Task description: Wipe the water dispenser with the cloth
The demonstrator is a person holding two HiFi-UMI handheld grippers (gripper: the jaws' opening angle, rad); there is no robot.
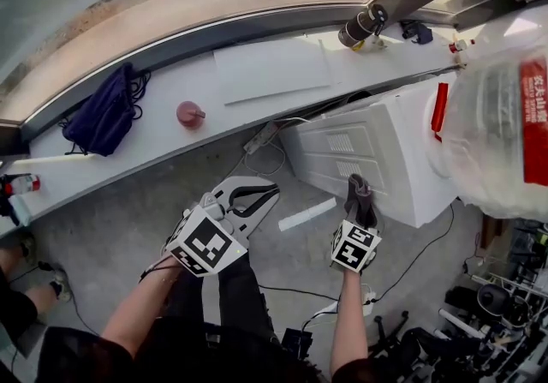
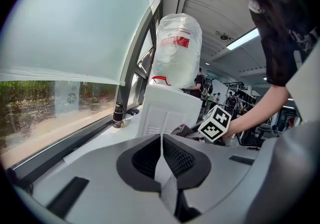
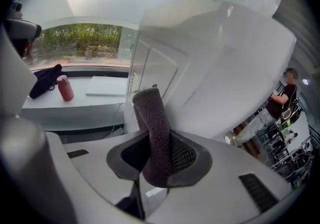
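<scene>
- Head view, far left: a dark blue bag (image 1: pixel 103 116) and a small red bottle (image 1: pixel 190 114) sit on the pale window sill (image 1: pixel 171 146), well away from the work.
- Next comes the left gripper (image 1: pixel 255 194), held low over the grey floor. Its own view shows the jaws pressed together with nothing between them. It is idle and stands apart from the white cabinet.
- A white strip (image 1: pixel 306 214) lies on the floor between the two grippers.
- The right gripper (image 1: pixel 357 220) is clamped on a dark, nubby cloth (image 1: pixel 360 194). In the right gripper view the cloth (image 3: pixel 152 128) stands up out of the closed jaws as a folded roll, and its free end points forward.
- The water dispenser (image 1: pixel 385 150) rises just ahead of that cloth and a little to its right. It is a tall white box standing upright, so its long axis runs floor to ceiling. Its vented panel and one vertical corner face the grippers.
- The cloth's tip lies over the cabinet's lower edge in the head view. I cannot tell whether it is touching the panel or is just short of it.
- On the far right, a big clear water bottle (image 1: pixel 505 116) sits upside down on top of the cabinet.
- My judgement is that the right gripper is much the nearer one. The coming wipe would push the cloth forward onto the panel and stroke along the cabinet's height.
</scene>
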